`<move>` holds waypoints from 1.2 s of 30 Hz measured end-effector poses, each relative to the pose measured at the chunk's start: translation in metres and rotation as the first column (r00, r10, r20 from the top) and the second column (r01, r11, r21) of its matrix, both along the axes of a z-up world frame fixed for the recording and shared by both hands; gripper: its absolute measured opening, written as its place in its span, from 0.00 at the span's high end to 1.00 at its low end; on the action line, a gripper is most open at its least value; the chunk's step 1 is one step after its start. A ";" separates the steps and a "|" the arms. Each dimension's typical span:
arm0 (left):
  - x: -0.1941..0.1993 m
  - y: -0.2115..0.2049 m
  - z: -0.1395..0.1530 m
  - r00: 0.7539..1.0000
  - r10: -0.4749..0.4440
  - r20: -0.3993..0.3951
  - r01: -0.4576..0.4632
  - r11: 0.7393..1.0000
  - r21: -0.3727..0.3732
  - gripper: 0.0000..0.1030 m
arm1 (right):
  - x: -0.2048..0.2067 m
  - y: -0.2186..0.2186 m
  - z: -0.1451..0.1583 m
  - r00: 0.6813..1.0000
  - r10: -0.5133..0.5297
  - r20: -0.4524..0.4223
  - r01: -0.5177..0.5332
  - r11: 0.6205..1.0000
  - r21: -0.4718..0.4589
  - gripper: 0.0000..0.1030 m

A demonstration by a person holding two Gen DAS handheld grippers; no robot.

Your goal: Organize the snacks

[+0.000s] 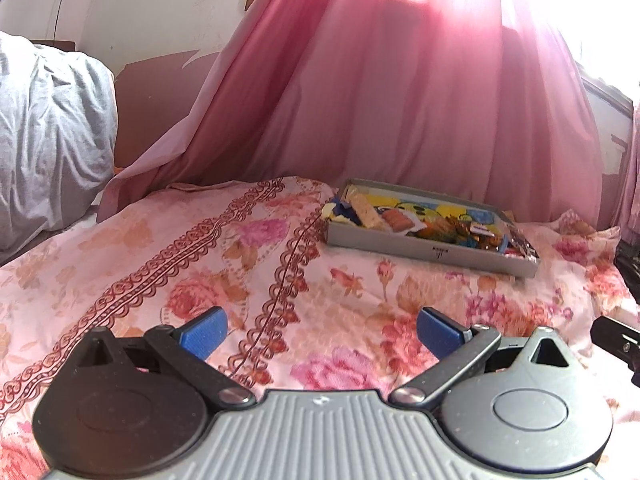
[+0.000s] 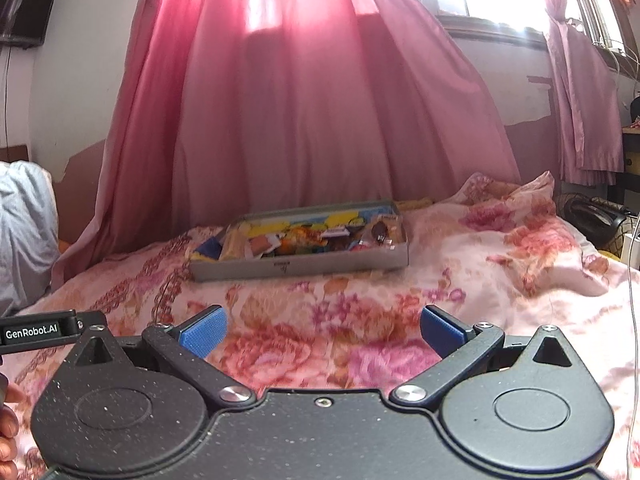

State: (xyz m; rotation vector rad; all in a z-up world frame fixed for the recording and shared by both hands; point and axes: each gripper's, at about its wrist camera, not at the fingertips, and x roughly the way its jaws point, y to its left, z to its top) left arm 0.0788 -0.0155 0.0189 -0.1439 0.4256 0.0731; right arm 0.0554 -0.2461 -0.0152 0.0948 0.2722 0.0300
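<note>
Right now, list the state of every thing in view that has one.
left gripper: open, empty, above the bedspread.
right gripper: open, empty.
grey box: lidless, flat on the bed, filled with snack packets.
pink curtain: drawn, sunlit from behind.

The flowered pink bedsheet (image 2: 320,312) lies bare up to the shallow grey snack-filled tin box (image 2: 304,266). The pink hanging curtain (image 2: 300,120) closes the room just behind the box.
</note>
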 end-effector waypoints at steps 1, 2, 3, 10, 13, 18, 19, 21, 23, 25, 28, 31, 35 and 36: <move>-0.002 0.001 -0.001 1.000 -0.002 -0.002 0.002 1.000 0.001 0.00 | -0.001 0.002 -0.001 1.000 0.004 -0.005 -0.004 1.000 -0.003 0.01; -0.004 0.002 -0.002 1.000 -0.005 -0.004 0.005 1.000 0.002 0.00 | -0.003 0.005 -0.003 1.000 0.007 -0.011 -0.008 1.000 -0.007 0.01; -0.005 0.002 -0.004 1.000 -0.008 -0.006 0.008 1.000 0.003 0.00 | -0.004 0.007 -0.004 1.000 0.011 -0.015 -0.011 1.000 -0.010 0.01; -0.015 0.007 -0.014 0.999 -0.035 0.005 0.034 0.999 0.022 0.00 | -0.006 0.023 -0.014 0.999 0.014 -0.039 -0.015 0.999 -0.033 0.01; -0.018 0.008 -0.018 0.999 -0.041 0.013 0.040 0.999 0.025 0.00 | -0.006 0.027 -0.017 0.999 0.009 -0.039 -0.011 0.999 -0.045 0.01; -0.015 0.011 -0.024 0.998 -0.052 0.026 0.051 0.998 0.047 0.00 | -0.003 0.027 -0.020 0.999 0.000 -0.037 -0.001 0.999 -0.047 0.01; -0.014 0.012 -0.025 0.998 -0.053 0.031 0.051 0.997 0.049 0.00 | -0.001 0.027 -0.020 0.999 -0.004 -0.037 0.002 0.999 -0.043 0.01; -0.011 0.013 -0.026 0.998 -0.055 0.035 0.053 0.998 0.046 0.00 | 0.002 0.026 -0.022 0.999 -0.011 -0.040 0.010 0.999 -0.040 0.01; -0.012 0.015 -0.026 0.997 -0.053 0.051 0.051 0.998 0.040 0.00 | 0.006 0.027 -0.025 0.999 -0.015 -0.048 0.013 0.999 -0.043 0.01; -0.010 0.014 -0.026 0.997 -0.058 0.050 0.056 0.998 0.039 0.00 | 0.010 0.027 -0.027 0.998 -0.016 -0.056 0.013 0.999 -0.047 0.01; -0.009 0.015 -0.027 0.997 -0.056 0.051 0.055 0.998 0.034 0.00 | 0.012 0.031 -0.029 0.998 -0.012 -0.059 0.009 0.999 -0.053 0.01; -0.008 0.016 -0.027 0.997 -0.053 0.053 0.051 0.998 0.031 0.00 | 0.014 0.032 -0.030 0.998 -0.006 -0.058 0.003 0.998 -0.057 0.01; -0.007 0.018 -0.028 0.997 -0.047 0.053 0.045 0.998 0.037 0.00 | 0.016 0.031 -0.031 0.998 -0.008 -0.062 0.004 0.998 -0.055 0.01; -0.007 0.019 -0.028 0.998 -0.046 0.052 0.044 0.998 0.035 0.00 | 0.016 0.031 -0.031 0.998 -0.008 -0.062 0.005 0.999 -0.054 0.01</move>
